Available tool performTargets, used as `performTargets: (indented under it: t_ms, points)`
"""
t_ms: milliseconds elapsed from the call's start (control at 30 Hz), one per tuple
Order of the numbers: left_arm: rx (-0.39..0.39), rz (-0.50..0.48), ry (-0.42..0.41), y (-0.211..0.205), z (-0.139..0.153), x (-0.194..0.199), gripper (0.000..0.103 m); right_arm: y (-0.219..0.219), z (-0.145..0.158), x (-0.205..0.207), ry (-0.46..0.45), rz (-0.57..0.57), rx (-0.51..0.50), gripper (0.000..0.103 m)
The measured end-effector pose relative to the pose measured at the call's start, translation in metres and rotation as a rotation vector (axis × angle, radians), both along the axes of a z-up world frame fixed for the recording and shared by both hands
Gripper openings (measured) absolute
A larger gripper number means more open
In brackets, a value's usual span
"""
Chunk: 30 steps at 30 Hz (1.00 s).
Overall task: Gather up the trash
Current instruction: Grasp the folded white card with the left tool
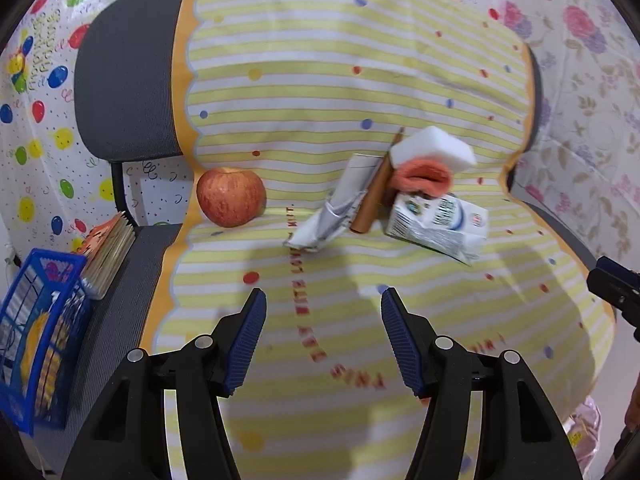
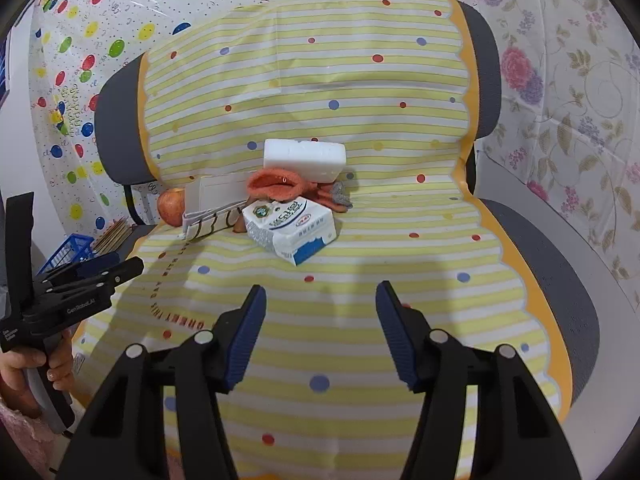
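Carton (image 2: 291, 230) ahead of the spread right hand-held gripper (image 2: 320, 334), on the chair's striped cover (image 2: 320, 80).
It was seen lying straight ahead, long axis slanted left to right; the left hand-held gripper (image 1: 323, 338), also spread, was judged farther off, facing the crumpled paper (image 1: 336, 208).

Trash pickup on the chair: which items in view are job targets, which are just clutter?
Likely trash:
- crushed milk carton
- crumpled paper
- brown cardboard tube

Probably just lying about:
- apple
- white sponge block
- orange glove
- book
- blue basket

Both grippers, left and right, are open and empty.
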<state>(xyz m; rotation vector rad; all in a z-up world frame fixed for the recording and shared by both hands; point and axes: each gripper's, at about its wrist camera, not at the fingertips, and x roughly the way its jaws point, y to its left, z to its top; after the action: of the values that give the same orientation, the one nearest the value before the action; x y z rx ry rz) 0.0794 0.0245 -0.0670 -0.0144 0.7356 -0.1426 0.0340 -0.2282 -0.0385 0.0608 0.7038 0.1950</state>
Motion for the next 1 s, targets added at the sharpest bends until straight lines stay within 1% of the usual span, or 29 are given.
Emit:
performTargets:
  t_ms: [67, 133, 167, 200, 300, 433, 500, 600, 667, 767, 833, 900, 1000]
  points:
    - [-0.001, 0.005, 0.007, 0.002, -0.003, 0.012, 0.061, 0.002, -0.001, 0.014, 0.004, 0.000, -0.002, 0.050]
    - [-0.013, 0.000, 0.009, 0.004, -0.002, 0.023, 0.060, 0.003, -0.003, 0.026, 0.011, 0.001, -0.006, 0.042]
    - [-0.019, -0.005, 0.009, 0.003, -0.001, 0.027, 0.058, 0.004, -0.004, 0.032, 0.016, 0.000, -0.006, 0.040]
    - [-0.023, -0.012, 0.003, 0.002, 0.000, 0.031, 0.058, 0.003, -0.005, 0.036, 0.020, 0.001, -0.004, 0.038]
    - [-0.008, -0.058, -0.039, -0.007, 0.011, 0.049, 0.054, 0.004, -0.005, 0.048, 0.020, -0.001, 0.006, 0.038]
    - [0.016, -0.108, -0.027, -0.019, 0.014, 0.083, 0.039, 0.004, -0.006, 0.056, 0.023, -0.001, 0.013, 0.038]
    - [0.043, -0.135, -0.012, -0.029, 0.011, 0.101, 0.036, 0.003, -0.007, 0.058, 0.026, -0.003, 0.015, 0.038]
    - [0.080, -0.153, 0.013, -0.039, 0.004, 0.120, 0.024, -0.001, -0.011, 0.059, 0.039, -0.010, 0.020, 0.038]
    - [0.086, -0.163, 0.028, -0.043, 0.002, 0.127, 0.009, -0.003, -0.014, 0.059, 0.052, -0.014, 0.020, 0.038]
    - [0.067, -0.176, 0.024, -0.044, 0.008, 0.120, 0.001, -0.004, -0.017, 0.057, 0.060, -0.013, 0.015, 0.038]
    - [0.037, -0.174, 0.000, -0.040, 0.017, 0.105, 0.000, -0.004, -0.016, 0.053, 0.057, -0.014, 0.015, 0.038]
    - [-0.015, -0.166, -0.037, -0.030, 0.030, 0.080, 0.000, -0.005, -0.015, 0.049, 0.052, -0.015, 0.020, 0.038]
    - [-0.093, -0.150, -0.071, -0.013, 0.043, 0.050, 0.000, -0.004, -0.013, 0.043, 0.045, -0.012, 0.028, 0.038]
